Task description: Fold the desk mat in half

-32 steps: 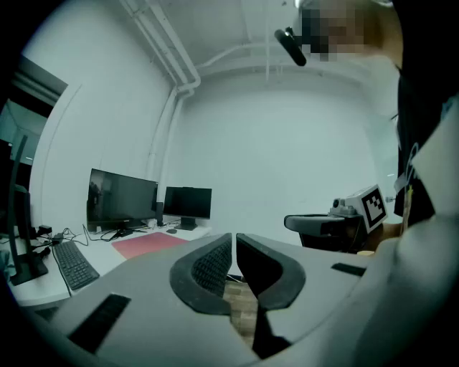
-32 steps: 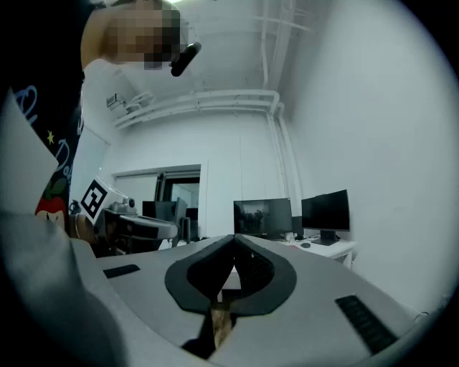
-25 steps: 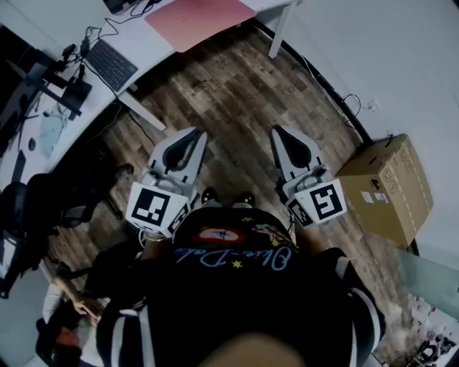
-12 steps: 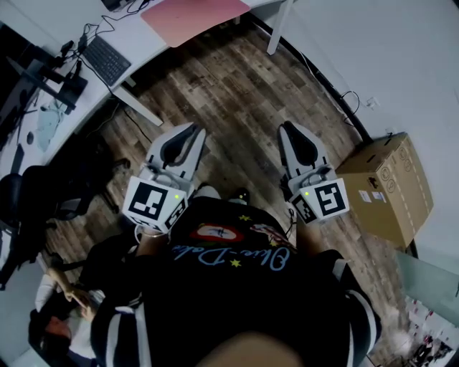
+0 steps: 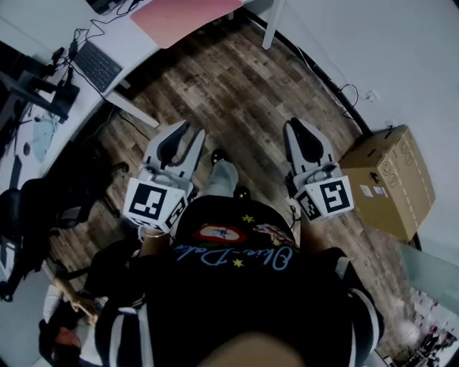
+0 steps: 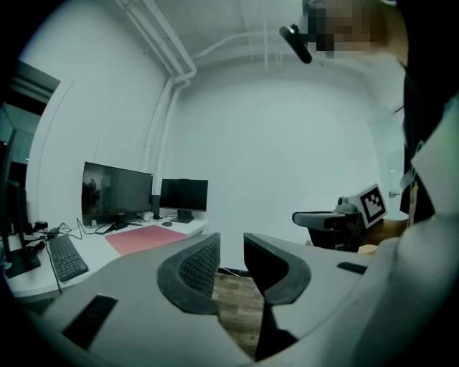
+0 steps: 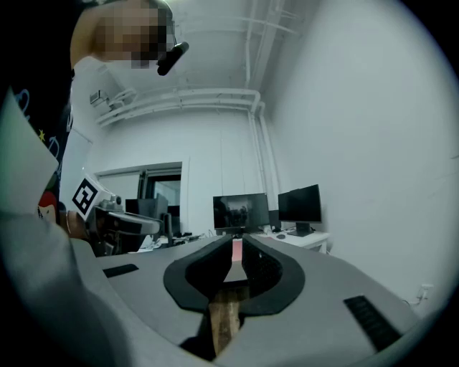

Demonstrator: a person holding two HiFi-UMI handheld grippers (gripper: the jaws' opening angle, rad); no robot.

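Observation:
The pink desk mat [image 5: 183, 13] lies flat on the white desk [image 5: 133, 39] at the top of the head view, far from both grippers. It also shows in the left gripper view as the pink mat [image 6: 147, 238] in front of two monitors. I hold both grippers close to my body over the wood floor. My left gripper [image 5: 188, 132] is opening its jaws, and the left gripper [image 6: 231, 247] has only floor showing in the gap. My right gripper [image 5: 295, 127] is shut and holds nothing; the right gripper [image 7: 237, 247] points toward the desk.
A cardboard box [image 5: 391, 179] stands on the floor at the right by the wall. A keyboard [image 5: 97, 66] and cables lie on the desk's left part, and monitors [image 6: 117, 192] stand behind the mat. An office chair [image 5: 29, 208] and a seated person [image 5: 68, 315] are at the left.
The left gripper's jaws have parted. I have stepped toward the desk; a leg now shows between the grippers, and the desk has slid up and left in the head view.

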